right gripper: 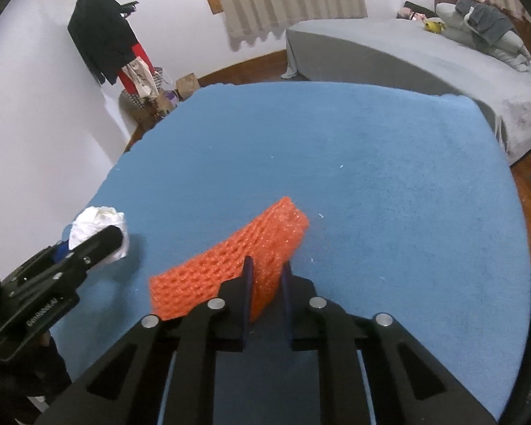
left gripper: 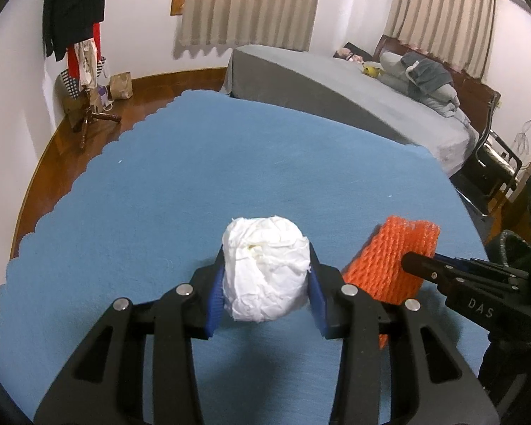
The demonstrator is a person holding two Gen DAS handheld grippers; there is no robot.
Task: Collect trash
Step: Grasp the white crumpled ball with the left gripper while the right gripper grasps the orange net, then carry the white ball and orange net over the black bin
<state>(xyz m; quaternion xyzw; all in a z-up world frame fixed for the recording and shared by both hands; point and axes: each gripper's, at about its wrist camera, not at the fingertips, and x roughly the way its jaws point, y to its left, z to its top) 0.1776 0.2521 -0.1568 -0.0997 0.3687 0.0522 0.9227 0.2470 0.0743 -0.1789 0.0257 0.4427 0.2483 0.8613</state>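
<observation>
My left gripper [left gripper: 265, 279] is shut on a crumpled white paper ball [left gripper: 265, 265], held between its blue pads over the blue cloth. My right gripper [right gripper: 268, 276] is shut on an orange foam net sleeve [right gripper: 230, 265], pinching its near end while the rest sticks out to the left and forward. In the left wrist view the orange sleeve [left gripper: 386, 262] and the right gripper [left gripper: 417, 262] sit just to the right of the paper ball. In the right wrist view the paper ball [right gripper: 99, 226] and left gripper [right gripper: 88, 244] are at the far left.
A blue cloth [left gripper: 194, 177] covers the table, with a scalloped left edge. Behind it stands a grey bed [left gripper: 336, 85] with pillows. A coat rack [left gripper: 78, 35] with clothes and a paper bag [left gripper: 121, 85] stand at the left wall. A black chair [left gripper: 492, 170] is at the right.
</observation>
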